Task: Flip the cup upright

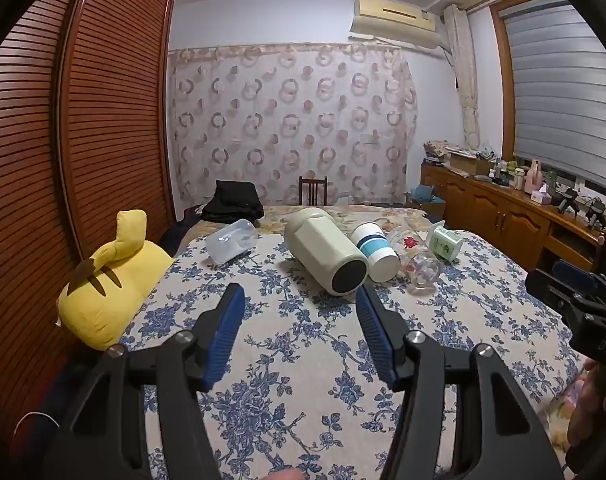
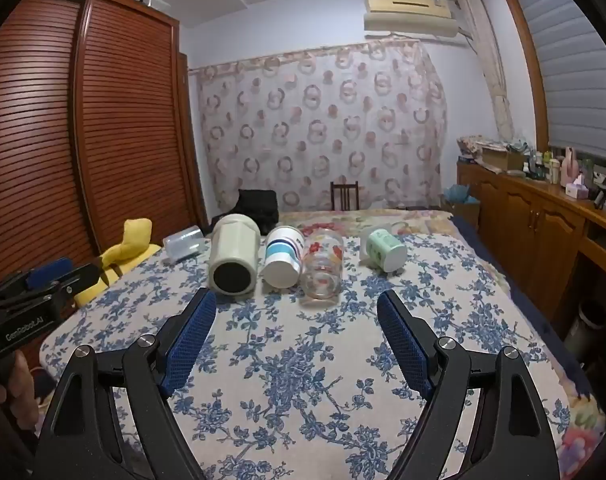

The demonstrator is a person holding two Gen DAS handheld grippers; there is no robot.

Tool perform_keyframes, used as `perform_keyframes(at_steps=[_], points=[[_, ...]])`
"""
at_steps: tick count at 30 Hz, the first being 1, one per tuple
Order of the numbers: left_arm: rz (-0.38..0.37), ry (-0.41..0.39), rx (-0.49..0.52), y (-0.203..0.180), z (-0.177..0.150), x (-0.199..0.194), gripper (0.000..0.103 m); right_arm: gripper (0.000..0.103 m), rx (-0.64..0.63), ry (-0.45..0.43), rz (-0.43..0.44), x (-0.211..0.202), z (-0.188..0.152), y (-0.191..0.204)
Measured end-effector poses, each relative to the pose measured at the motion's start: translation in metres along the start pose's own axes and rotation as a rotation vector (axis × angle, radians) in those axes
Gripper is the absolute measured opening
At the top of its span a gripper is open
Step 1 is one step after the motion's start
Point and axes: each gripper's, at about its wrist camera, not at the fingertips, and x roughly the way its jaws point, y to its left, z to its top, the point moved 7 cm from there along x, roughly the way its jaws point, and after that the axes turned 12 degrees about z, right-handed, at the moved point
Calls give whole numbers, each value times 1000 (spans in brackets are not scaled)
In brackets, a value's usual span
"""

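Several cups lie on their sides on the blue-flowered bedspread (image 2: 303, 380): a clear plastic cup (image 1: 231, 241) (image 2: 183, 242), a big cream flask (image 1: 323, 250) (image 2: 234, 258), a white cup with blue stripes (image 1: 375, 252) (image 2: 282, 256), a clear glass with red flowers (image 1: 421, 266) (image 2: 322, 268) and a green mug (image 1: 445, 243) (image 2: 385, 250). My left gripper (image 1: 301, 300) is open and empty, just short of the flask. My right gripper (image 2: 297, 308) is open and empty, just short of the glass.
A yellow plush pillow (image 1: 111, 284) (image 2: 131, 244) lies at the bed's left edge by the wooden wardrobe (image 1: 103, 120). Black clothes (image 1: 235, 202) sit at the far end. A wooden cabinet (image 2: 543, 232) with clutter runs along the right.
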Motion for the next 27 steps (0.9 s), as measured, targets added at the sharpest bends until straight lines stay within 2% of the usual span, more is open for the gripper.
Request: perform_keyframes(at_steps=[27], points=[[6, 0, 7, 0, 0, 0, 58, 85, -20, -6, -9, 0, 0, 2]])
